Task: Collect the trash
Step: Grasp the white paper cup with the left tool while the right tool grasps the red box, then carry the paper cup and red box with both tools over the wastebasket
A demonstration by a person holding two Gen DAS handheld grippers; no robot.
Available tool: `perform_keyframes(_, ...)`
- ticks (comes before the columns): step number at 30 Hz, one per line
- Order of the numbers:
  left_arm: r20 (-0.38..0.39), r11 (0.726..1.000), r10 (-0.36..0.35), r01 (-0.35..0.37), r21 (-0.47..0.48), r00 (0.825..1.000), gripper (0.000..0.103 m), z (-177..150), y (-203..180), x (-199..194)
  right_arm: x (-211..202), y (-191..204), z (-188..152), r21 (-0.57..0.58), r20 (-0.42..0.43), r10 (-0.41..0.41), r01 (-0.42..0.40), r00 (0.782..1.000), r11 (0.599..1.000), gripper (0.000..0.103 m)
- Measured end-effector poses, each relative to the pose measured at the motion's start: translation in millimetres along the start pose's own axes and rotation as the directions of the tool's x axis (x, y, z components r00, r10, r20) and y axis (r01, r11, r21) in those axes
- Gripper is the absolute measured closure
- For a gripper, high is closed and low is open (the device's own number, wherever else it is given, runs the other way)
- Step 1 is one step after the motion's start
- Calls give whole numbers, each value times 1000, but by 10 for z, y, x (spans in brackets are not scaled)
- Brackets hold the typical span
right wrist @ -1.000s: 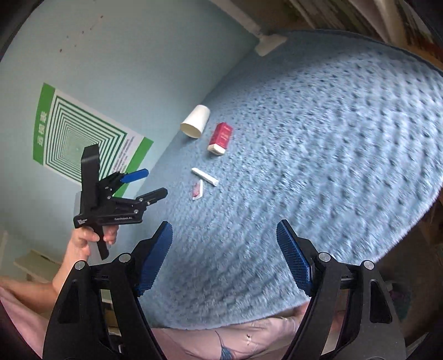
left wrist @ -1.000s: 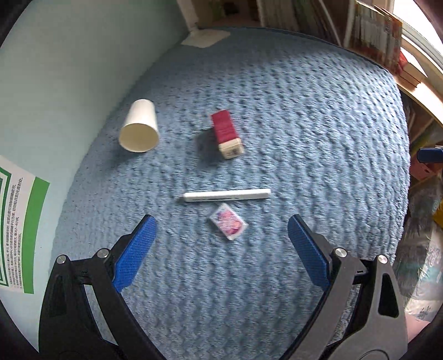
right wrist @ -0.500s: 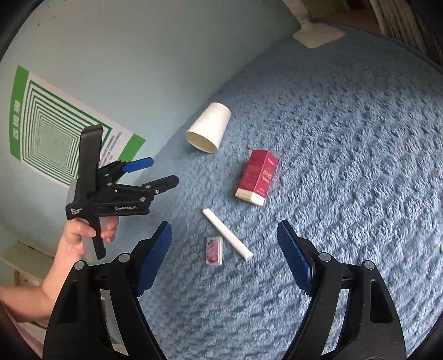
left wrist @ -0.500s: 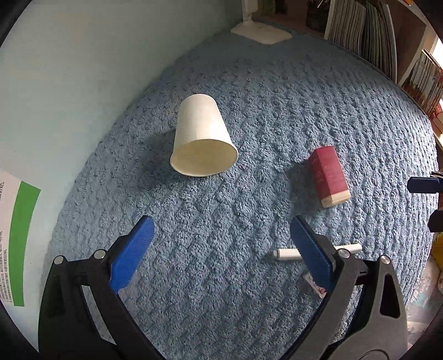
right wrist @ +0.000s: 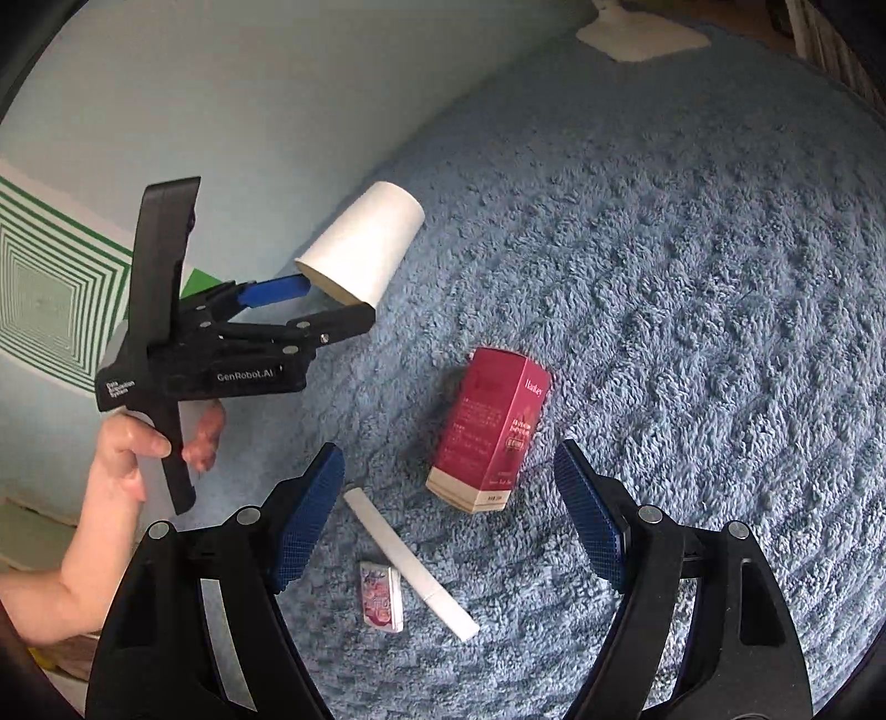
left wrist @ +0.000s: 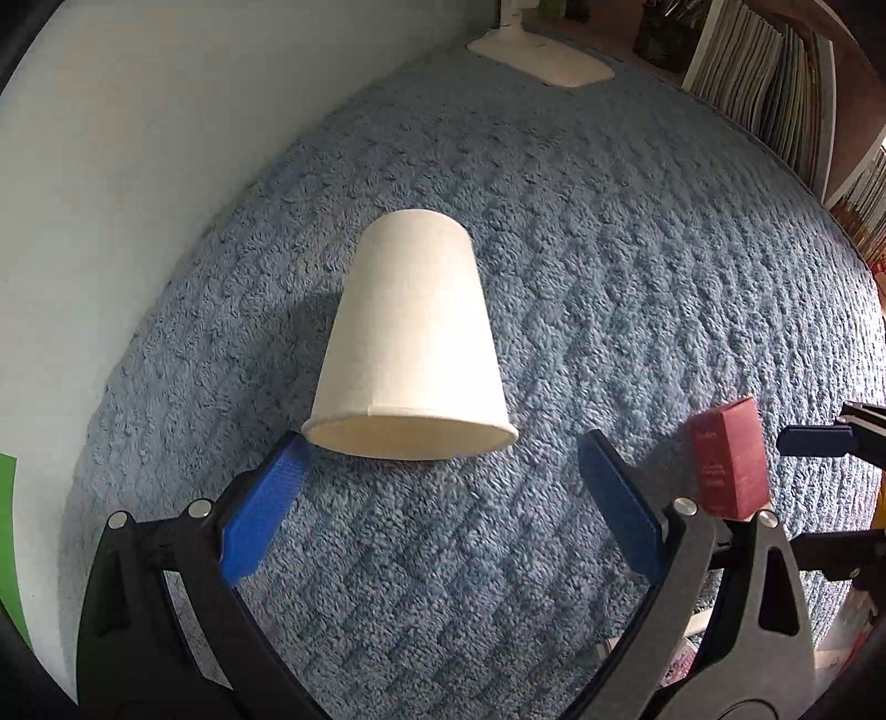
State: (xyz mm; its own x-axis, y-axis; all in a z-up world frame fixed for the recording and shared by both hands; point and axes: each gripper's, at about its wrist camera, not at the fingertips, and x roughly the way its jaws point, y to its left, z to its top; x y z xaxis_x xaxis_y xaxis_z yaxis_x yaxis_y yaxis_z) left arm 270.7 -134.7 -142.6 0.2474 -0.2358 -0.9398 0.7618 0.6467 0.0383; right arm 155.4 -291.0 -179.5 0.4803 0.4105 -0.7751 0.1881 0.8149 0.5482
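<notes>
A white paper cup [left wrist: 410, 343] lies on its side on the blue rug [left wrist: 664, 249], its mouth towards my left gripper [left wrist: 443, 482]. That gripper is open, and its fingertips stand just short of the cup's rim, one on each side. A red carton [right wrist: 493, 426] lies on the rug just ahead of my open right gripper [right wrist: 448, 520], with nothing between the fingers. Near the right gripper's left finger lie a white stick [right wrist: 410, 562] and a small pink packet [right wrist: 381, 595]. The right wrist view also shows the cup [right wrist: 360, 252] and the left gripper [right wrist: 326, 304] at its mouth, held by a hand [right wrist: 133, 448].
A pale blue wall [left wrist: 138, 138] runs along the rug's left edge and carries a green-striped poster [right wrist: 50, 293]. A white lamp base [left wrist: 545, 52] stands at the far end. Shelves of books [left wrist: 775, 99] line the far right. The red carton [left wrist: 728, 459] lies beside the left gripper's right finger.
Both grippers have moved in and down towards the litter. The cup has grown large in front of the left gripper, the red carton in front of the right. Both stay open.
</notes>
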Motion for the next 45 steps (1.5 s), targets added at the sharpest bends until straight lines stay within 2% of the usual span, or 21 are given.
perform_keyframes(3, -8, 1000, -7, 7, -16, 1000, 15, 38, 63, 108, 157, 65, 22, -25, -2, -63, 62, 998, 998, 29)
perform_keyframes(5, -14, 1000, -10, 9, -20, 1000, 29, 57, 85, 186, 260, 139, 45, -62, -4, -134, 134, 991, 989, 35)
perform_keyframes(7, -26, 1000, -13, 12, -24, 1000, 36, 77, 105, 257, 343, 197, 67, -98, -6, -178, 176, 984, 979, 58)
perform_keyframes(10, -8, 1000, -7, 7, -16, 1000, 44, 74, 116, 256, 372, 248, 93, -122, 2, -196, 194, 981, 973, 71)
perform_keyframes(12, 8, 1000, -10, 10, -1, 1000, 59, 94, 98, 241, 337, 270, 95, -128, 11, -188, 188, 982, 974, 71)
perform_keyframes(15, 16, 1000, -18, 18, 5, 1000, 64, 63, 90, 174, 172, 238, 49, -118, 19, -173, 174, 985, 978, 71)
perform_keyframes(20, 33, 1000, -12, 12, 7, 999, 65, -61, -24, -58, -145, 137, -61, -77, 43, -115, 118, 992, 990, 71)
perform_keyframes(25, 58, 998, 32, -34, 50, 998, 65, -164, -248, -359, -482, 15, -223, -42, 77, -84, 88, 993, 995, 71)
perform_keyframes(29, 79, 995, 50, -56, 77, 996, 65, -68, -392, -561, -780, -96, -355, -11, 109, -79, 80, 991, 997, 71)
perform_keyframes(39, 125, 981, 55, -76, 178, 991, 64, -162, -1256, -1060, -1643, -506, -955, 58, 208, -82, 72, 975, 996, 71)
perform_keyframes(45, 140, 965, 5, -42, 259, 990, 64, -259, -2000, -1263, -2237, -816, -1442, 120, 279, -106, 75, 954, 990, 71)
